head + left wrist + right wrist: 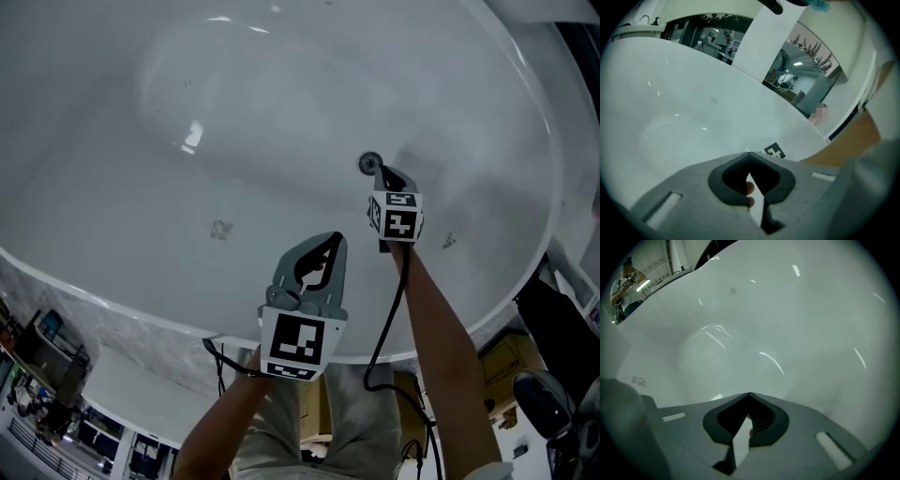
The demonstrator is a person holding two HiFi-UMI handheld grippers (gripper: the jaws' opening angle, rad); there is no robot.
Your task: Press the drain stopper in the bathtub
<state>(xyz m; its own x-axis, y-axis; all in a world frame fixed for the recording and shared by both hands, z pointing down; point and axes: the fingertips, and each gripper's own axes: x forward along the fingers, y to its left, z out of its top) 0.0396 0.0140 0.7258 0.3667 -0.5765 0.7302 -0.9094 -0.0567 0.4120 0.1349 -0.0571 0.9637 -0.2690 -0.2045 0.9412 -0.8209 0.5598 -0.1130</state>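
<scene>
Glossy white oval bathtub (pixel 187 112) fills the head view, basin bare, glare streaks on its floor. A small round dark metal drain stopper (pixel 370 163) sits in the tub floor right at the tip of the right gripper (pixel 382 172), touching it or just short of it (can't tell which from above). The stopper doesn't show in the right gripper view, where only bare tub wall lies ahead of the jaws. The right gripper's jaws are clenched tip to tip with nothing between them. The left gripper (pixel 335 238) sits behind and to the left of the right one, well apart from the stopper, over the tub's near wall. Its jaws are also pinched together on nothing.

Handling, as a judgement: the stopper looks like a rigid push-type cap seated in the drain, so no grasp is needed. Press straight down on the centre of its top with the closed right tips. Smooth metal is probably slippery, so an off-centre push could skid the tips onto the enamel, which may scratch. A short, firm, vertical push should be enough, with no side force.
</scene>
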